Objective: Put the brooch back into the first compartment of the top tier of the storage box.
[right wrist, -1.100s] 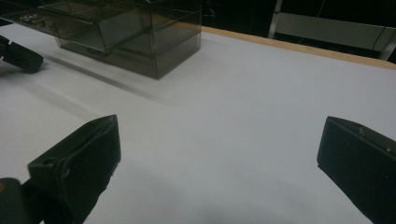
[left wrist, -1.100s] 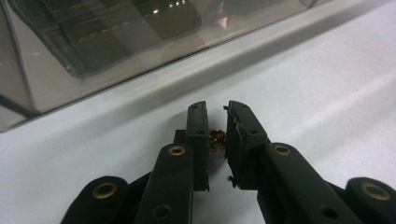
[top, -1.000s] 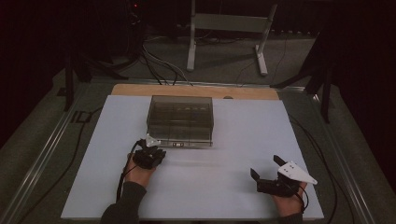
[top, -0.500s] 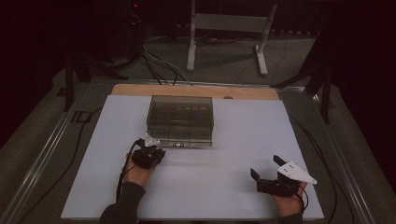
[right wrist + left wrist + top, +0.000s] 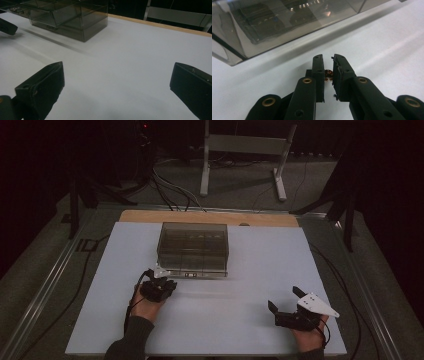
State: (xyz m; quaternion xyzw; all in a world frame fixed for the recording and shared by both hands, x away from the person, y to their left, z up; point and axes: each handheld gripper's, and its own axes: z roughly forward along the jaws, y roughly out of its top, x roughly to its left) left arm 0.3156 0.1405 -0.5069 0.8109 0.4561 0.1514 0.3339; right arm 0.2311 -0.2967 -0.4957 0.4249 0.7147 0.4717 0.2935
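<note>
The left gripper (image 5: 327, 65) pinches a small copper-coloured piece (image 5: 328, 74) just before the smoky clear box (image 5: 193, 248). The right gripper (image 5: 117, 87) rests with its 2 jaws wide apart.

A drawer box (image 5: 193, 249) stands on the worktop (image 5: 260, 260) nearer the far edge than the near one, a little left of the middle. The left gripper (image 5: 159, 281) sits just before the box's near left corner, with a small coiled part (image 5: 328, 74) between its jaws. The right gripper (image 5: 285, 301) sits near the worktop's near right corner, well apart from the box. Behind the far edge a metal stand (image 5: 245, 150) rests on the floor.
</note>
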